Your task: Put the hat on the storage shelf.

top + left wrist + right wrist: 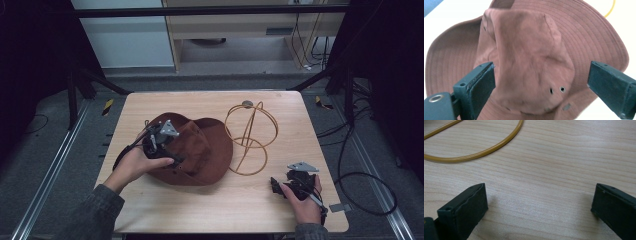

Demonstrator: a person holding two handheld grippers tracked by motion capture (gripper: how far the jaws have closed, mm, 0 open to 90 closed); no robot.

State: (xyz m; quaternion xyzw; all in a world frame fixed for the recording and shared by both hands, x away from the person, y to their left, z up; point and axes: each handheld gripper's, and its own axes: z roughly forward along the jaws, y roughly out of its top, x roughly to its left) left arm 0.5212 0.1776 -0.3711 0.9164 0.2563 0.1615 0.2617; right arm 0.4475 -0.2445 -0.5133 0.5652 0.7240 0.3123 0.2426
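Now L gripper (541, 82) over brown brimmed hat (200, 150) at table (210, 205) centre, jaws spread astride crown, no grasp yet. R gripper (539, 205) idle, jaws apart. Next prob: clamp crown, lift onto wire hat stand (250, 137).

Left gripper (176, 161) held in the left hand (135, 165), forearm reaching in from the lower left, jaws spread wide. Right gripper (274, 184) held low in the right hand (305, 200) near the lower right, jaws likewise wide apart.
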